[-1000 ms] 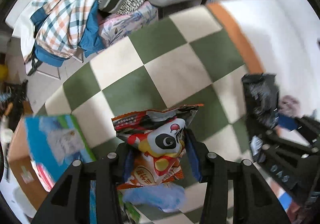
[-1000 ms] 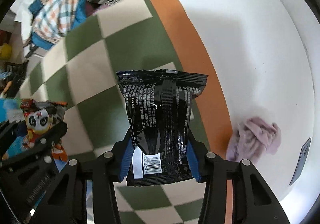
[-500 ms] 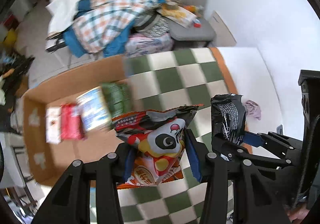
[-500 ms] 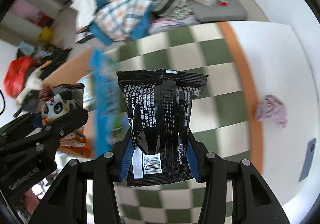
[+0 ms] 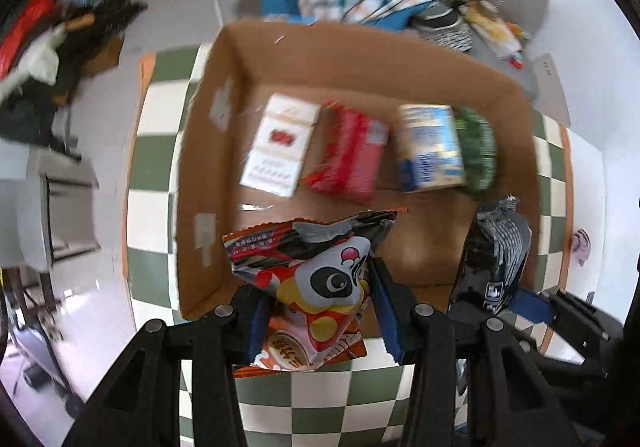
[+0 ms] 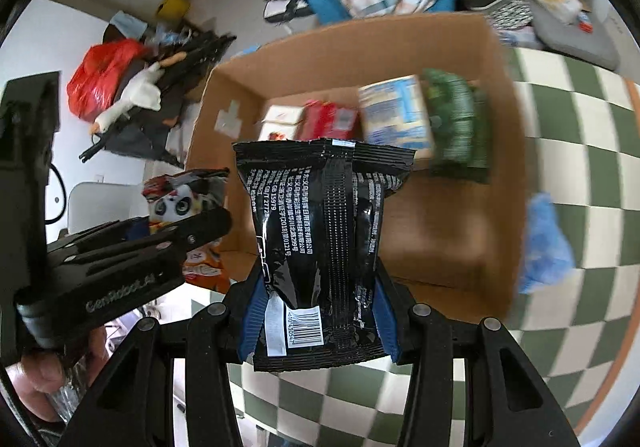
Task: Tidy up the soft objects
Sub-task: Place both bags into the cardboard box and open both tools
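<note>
we have our left gripper [image 5: 318, 313] clamped on the crinkly panda-print snack bag [image 5: 310, 275] and our right gripper [image 6: 318, 313] clamped on the glossy black foil packet [image 6: 320, 247]; the open brown cardboard box [image 5: 352, 47] lies directly below and ahead, both hands about equally near.

Left gripper [image 5: 316, 321]: matte black plastic frame, two angular fingers with triangular cut-outs, round silver screw heads along upper edge, blue pads [image 5: 254, 331] lining inner finger faces. Seen from right wrist view, side of left gripper body carried raised lettering "GenRobot.AI" below its row of small screws. Right gripper [image 6: 318, 313]: same black frame, same silver screws, same blue pads [image 6: 251, 317]. Bare hand [image 6: 38, 377] showed below left gripper body; no sleeve visible.
</note>
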The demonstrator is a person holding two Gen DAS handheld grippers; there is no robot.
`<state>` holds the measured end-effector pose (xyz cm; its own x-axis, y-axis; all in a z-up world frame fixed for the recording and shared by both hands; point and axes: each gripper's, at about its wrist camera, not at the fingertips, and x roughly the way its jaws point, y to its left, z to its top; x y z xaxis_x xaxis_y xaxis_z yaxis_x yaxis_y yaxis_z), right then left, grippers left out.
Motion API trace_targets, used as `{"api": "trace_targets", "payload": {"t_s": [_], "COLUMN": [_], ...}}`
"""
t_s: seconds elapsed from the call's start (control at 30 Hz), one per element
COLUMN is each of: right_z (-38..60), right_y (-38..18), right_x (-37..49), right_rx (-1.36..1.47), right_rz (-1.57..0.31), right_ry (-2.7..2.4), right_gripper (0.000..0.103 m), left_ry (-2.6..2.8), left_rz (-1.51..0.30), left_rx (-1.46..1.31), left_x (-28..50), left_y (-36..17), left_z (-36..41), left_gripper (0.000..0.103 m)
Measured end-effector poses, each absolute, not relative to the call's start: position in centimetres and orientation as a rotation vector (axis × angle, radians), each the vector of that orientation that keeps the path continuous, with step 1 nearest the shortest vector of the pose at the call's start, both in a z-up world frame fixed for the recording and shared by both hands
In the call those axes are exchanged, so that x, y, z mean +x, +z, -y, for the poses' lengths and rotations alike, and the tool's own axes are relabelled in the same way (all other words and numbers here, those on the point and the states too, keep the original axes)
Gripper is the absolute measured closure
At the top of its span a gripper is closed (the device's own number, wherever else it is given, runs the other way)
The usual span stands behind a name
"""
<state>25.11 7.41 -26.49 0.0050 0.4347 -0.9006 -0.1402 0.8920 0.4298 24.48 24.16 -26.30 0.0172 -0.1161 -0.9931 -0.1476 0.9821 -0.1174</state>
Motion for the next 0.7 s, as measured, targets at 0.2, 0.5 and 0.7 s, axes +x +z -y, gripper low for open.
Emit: {"api": "trace_targets", "payload": {"t_s": [0.2,0.5,0.7], "right_z": [-12.2,-15.0,-16.4], "right_y": [-29.4,-33.2,-34.0], "right_x": [25.9,27.2,27.3], "right_rx": [0.241,0.252,0.222], "right_rz": [-1.558,-1.619,-1.646], "right_ry": [0.450,0.422,0.432], "right_gripper": [0.053,0.051,0.041], "left_ry": [0.025,0.031,0.082], "left_rz": [-1.625,-1.704,-1.702], "left_rx": [-0.283,-0.319,-0.322], "left_x": [26.2,27.3,26.9], "left_y": [-29.2,-31.2,-31.0], "left_z": [-26.8,-27.7,-28.3], "left_gripper": [0.060,0.059,0.056]}}
